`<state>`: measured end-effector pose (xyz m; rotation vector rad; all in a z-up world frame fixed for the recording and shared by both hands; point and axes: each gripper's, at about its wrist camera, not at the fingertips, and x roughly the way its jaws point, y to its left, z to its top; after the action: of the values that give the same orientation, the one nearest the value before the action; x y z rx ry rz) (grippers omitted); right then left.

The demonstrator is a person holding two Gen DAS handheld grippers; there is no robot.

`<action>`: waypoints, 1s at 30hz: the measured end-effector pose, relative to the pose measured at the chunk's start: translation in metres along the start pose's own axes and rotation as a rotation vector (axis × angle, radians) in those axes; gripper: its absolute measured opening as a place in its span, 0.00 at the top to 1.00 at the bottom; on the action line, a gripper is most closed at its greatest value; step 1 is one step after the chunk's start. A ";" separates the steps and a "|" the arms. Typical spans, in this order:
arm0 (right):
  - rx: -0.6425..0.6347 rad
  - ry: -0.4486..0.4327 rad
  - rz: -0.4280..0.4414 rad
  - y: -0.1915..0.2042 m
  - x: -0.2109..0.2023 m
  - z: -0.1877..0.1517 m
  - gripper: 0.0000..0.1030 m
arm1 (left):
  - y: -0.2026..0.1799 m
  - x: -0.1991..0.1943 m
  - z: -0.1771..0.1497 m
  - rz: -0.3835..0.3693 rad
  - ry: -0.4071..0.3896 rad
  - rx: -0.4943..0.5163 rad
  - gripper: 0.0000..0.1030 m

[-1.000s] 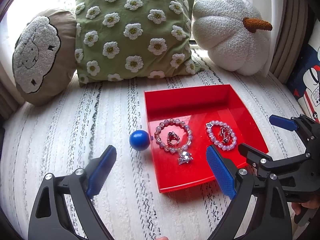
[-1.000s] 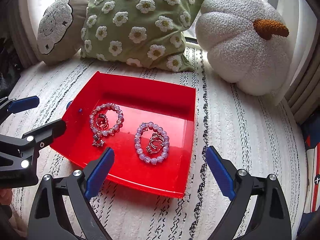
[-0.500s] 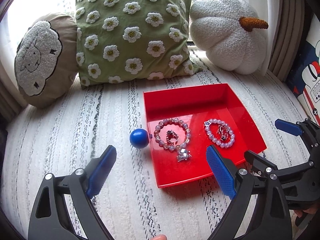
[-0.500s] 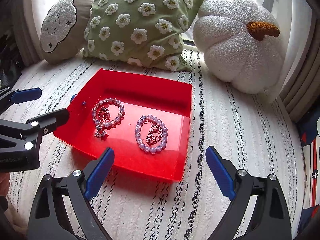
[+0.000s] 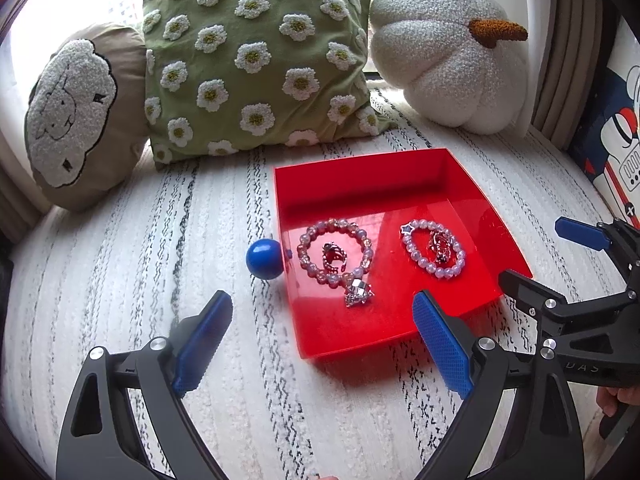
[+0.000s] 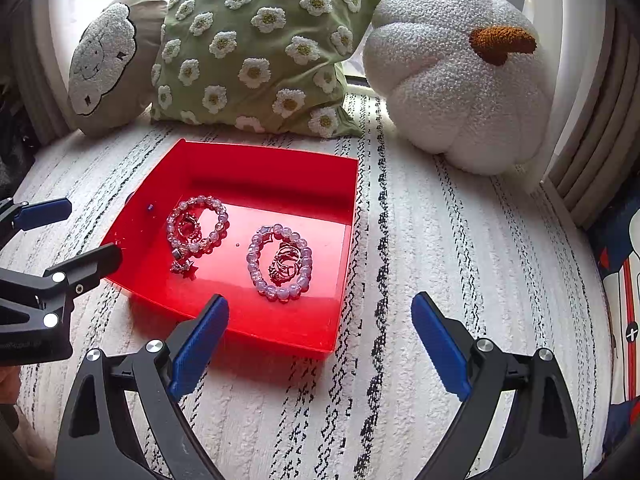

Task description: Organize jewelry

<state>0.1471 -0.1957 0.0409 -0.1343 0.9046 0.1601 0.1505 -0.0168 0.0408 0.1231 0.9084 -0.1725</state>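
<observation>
Jewelry sits inside a red tray on a white striped cover: two bead bracelets, a pinkish one with a silver charm at left and a lilac one with a star bead at right, each ringing one small cluster of metal rings. One blue ball rests just outside the tray's left wall, touching it. Left gripper and right gripper both hang with fingers spread wide, holding nothing; three cushions line the back.
</observation>
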 end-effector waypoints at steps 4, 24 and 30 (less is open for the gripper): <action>-0.002 -0.002 0.000 0.000 -0.001 0.000 0.12 | -0.003 0.001 -0.004 0.000 0.009 0.009 0.15; -0.010 -0.003 0.000 0.003 -0.001 -0.001 0.12 | -0.009 0.000 -0.005 -0.017 0.018 0.018 0.15; -0.016 -0.002 -0.005 0.005 -0.001 -0.001 0.12 | -0.008 0.001 -0.005 -0.016 0.020 0.015 0.15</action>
<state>0.1444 -0.1908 0.0404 -0.1511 0.9007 0.1624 0.1456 -0.0238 0.0364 0.1317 0.9284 -0.1928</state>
